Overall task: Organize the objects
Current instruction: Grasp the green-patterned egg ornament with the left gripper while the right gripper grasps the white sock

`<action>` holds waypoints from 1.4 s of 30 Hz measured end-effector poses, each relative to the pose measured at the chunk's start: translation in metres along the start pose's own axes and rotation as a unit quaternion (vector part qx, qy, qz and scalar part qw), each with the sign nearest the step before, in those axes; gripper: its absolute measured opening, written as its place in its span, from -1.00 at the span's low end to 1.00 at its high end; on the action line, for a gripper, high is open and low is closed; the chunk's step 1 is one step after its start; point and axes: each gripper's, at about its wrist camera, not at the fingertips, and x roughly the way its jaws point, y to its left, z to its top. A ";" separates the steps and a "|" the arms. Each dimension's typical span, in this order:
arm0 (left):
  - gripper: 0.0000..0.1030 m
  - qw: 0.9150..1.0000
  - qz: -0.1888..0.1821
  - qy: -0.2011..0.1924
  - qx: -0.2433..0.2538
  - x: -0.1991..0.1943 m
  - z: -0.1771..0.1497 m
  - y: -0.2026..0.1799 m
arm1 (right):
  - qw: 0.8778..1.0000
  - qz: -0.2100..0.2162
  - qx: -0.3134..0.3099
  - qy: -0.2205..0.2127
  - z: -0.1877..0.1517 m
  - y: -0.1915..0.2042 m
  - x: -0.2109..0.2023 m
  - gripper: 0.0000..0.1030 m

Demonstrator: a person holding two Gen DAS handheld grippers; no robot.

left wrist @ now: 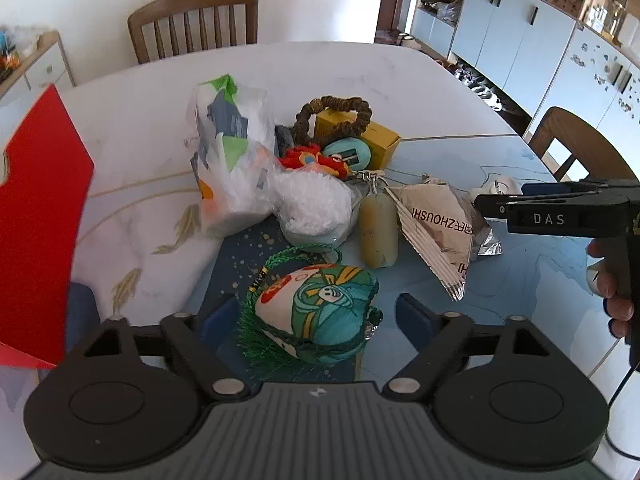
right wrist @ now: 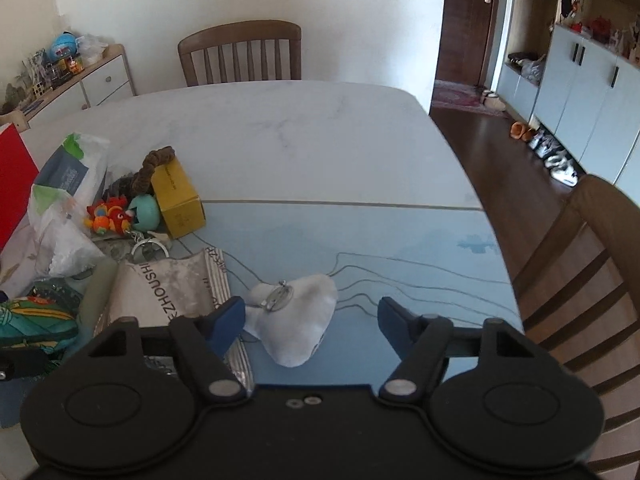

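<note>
Clutter sits bunched on the desk (right wrist: 320, 140): plastic bags (left wrist: 228, 152), a yellow box (right wrist: 178, 200), a silver packet (left wrist: 436, 224) and keyrings. The left tool (left wrist: 316, 316) stands open astride a green embroidered pouch (left wrist: 320, 312), its blue fingers (left wrist: 416, 320) not pressing it. The right tool (right wrist: 312, 320) stands open around a white plush toy (right wrist: 296, 320), one finger just beside it.

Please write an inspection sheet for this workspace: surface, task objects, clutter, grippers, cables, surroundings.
Surface: table, white marble with a blue mat.
Job's things: embroidered pouch between the left gripper fingers; white plush between the right gripper fingers.
Clutter: plastic bag, yellow box, foil packet, red card.
Grippers: both open, pads not pressing.
Cables: one black cable under the right handle.
Surroundings: chairs, cabinets.
</note>
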 end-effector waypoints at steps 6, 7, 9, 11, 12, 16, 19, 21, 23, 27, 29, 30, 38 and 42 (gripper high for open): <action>0.24 1.000 -0.006 0.004 -0.025 0.000 0.001 0.005 | 1.000 0.018 0.005 0.002 0.001 0.000 -0.003 0.09; 0.21 1.000 -0.006 0.004 -0.026 -0.001 0.001 0.005 | 1.000 0.020 0.006 0.002 0.001 0.000 -0.003 0.01; 0.18 1.000 -0.006 0.003 -0.027 -0.002 0.001 0.004 | 1.000 0.026 0.010 0.003 0.002 0.000 -0.004 -0.07; 0.15 1.000 -0.004 0.001 -0.027 -0.004 0.001 0.004 | 1.000 0.025 0.012 0.002 0.002 0.001 -0.005 -0.11; 0.13 1.000 -0.003 0.000 -0.027 -0.004 0.001 0.004 | 1.000 0.025 0.012 0.001 0.002 0.001 -0.006 -0.15; 0.06 1.000 0.006 -0.002 -0.027 -0.007 0.000 0.004 | 1.000 0.022 0.012 -0.008 0.003 -0.001 -0.011 -0.31; 0.04 1.000 0.009 -0.010 -0.027 -0.013 -0.001 0.004 | 1.000 0.020 0.014 -0.012 0.002 -0.003 -0.016 -0.32; 0.04 0.999 0.010 -0.016 -0.030 -0.018 -0.001 0.004 | 1.000 0.018 0.017 -0.017 0.001 -0.004 -0.021 -0.33; 0.04 0.999 0.009 -0.023 -0.031 -0.025 -0.002 0.004 | 0.999 0.018 0.018 -0.022 0.000 -0.005 -0.028 -0.33; 0.04 0.999 0.008 -0.039 -0.031 -0.041 -0.003 0.003 | 0.999 0.021 0.015 -0.036 -0.002 -0.005 -0.046 -0.33; 0.04 0.998 0.006 -0.047 -0.029 -0.050 -0.005 0.002 | 0.999 0.027 0.014 -0.042 -0.002 -0.003 -0.057 -0.33; 0.04 0.998 0.006 -0.051 -0.027 -0.055 -0.005 0.002 | 0.998 0.029 0.012 -0.046 -0.002 -0.001 -0.062 -0.33; 0.04 0.997 -0.007 -0.071 -0.028 -0.091 -0.011 0.011 | 0.997 0.050 -0.008 -0.063 0.002 0.024 -0.103 -0.33; 0.04 0.996 -0.020 -0.085 -0.019 -0.112 -0.012 0.021 | 0.995 0.061 -0.029 -0.071 0.007 0.046 -0.122 -0.33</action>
